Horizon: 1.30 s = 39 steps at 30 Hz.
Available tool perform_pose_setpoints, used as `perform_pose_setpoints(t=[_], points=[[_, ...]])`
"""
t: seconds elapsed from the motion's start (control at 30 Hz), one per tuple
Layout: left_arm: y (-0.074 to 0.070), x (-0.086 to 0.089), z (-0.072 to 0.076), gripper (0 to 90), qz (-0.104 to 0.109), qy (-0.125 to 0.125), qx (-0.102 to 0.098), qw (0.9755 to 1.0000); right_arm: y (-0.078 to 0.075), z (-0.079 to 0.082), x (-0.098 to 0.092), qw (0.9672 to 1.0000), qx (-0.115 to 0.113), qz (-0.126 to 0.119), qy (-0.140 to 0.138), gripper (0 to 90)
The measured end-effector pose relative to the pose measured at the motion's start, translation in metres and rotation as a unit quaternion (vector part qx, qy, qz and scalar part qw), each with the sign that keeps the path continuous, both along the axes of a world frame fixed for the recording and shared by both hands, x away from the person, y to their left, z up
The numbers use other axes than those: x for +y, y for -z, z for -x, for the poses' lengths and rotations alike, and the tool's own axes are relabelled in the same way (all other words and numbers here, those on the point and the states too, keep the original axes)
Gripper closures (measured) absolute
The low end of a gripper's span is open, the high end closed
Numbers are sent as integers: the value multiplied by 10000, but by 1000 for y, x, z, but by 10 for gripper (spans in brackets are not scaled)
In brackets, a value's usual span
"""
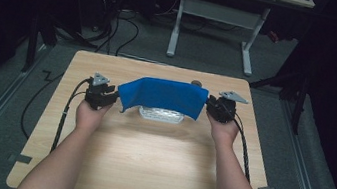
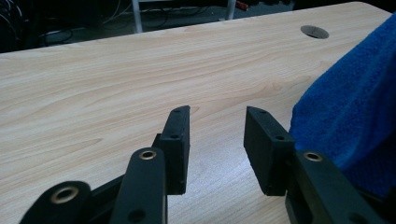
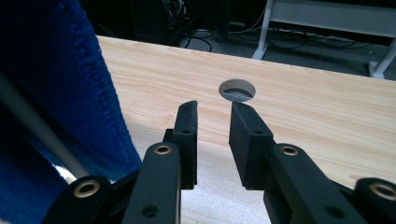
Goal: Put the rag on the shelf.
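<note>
Wooden table (image 1: 149, 142) — blue towel (image 1: 163, 96) unlabelled — claws open.

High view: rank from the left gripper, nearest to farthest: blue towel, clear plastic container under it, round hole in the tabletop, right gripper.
1. Blue terry towel: its left edge sits right beside the left gripper.
2. Clear ribbed plastic container: under the towel, mid-table.
3. Round cable hole in the wooden tabletop: far side, behind the towel's right end.
4. Right gripper: at the towel's right end.

Blue cloth (image 1: 163, 96), draped over a clear tray (image 1: 161, 115), spread between left gripper (image 1: 114, 97) and right gripper (image 1: 209, 106), beside both, jaws empty
</note>
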<state>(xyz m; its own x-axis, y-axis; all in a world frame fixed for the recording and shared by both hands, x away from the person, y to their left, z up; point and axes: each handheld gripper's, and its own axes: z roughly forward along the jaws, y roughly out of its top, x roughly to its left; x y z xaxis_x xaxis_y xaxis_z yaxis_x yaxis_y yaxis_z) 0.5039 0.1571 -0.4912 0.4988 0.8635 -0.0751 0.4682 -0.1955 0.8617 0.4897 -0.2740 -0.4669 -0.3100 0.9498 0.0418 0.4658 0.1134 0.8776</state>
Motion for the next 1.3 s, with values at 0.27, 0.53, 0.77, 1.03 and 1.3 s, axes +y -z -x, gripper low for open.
perform_pose_setpoints(t=[0.27,0.53,0.77,1.03,1.3], points=[[0,10,16,579,-6,-93,-51,9999,-5,14,-5,9999,-93,103,-51,709],[-4,14,38,574,-72,-74,-147,9998,-9,36,-8,9996,-173,201,-82,677],[-6,23,60,567,28,-74,-207,9998,-19,58,-1,9982,-219,499,-251,634],[-5,34,94,541,62,-16,-261,9996,-30,89,2,9972,-342,541,-382,596],[-5,45,132,497,291,36,-168,9994,-31,119,4,9962,-436,601,-461,534]])
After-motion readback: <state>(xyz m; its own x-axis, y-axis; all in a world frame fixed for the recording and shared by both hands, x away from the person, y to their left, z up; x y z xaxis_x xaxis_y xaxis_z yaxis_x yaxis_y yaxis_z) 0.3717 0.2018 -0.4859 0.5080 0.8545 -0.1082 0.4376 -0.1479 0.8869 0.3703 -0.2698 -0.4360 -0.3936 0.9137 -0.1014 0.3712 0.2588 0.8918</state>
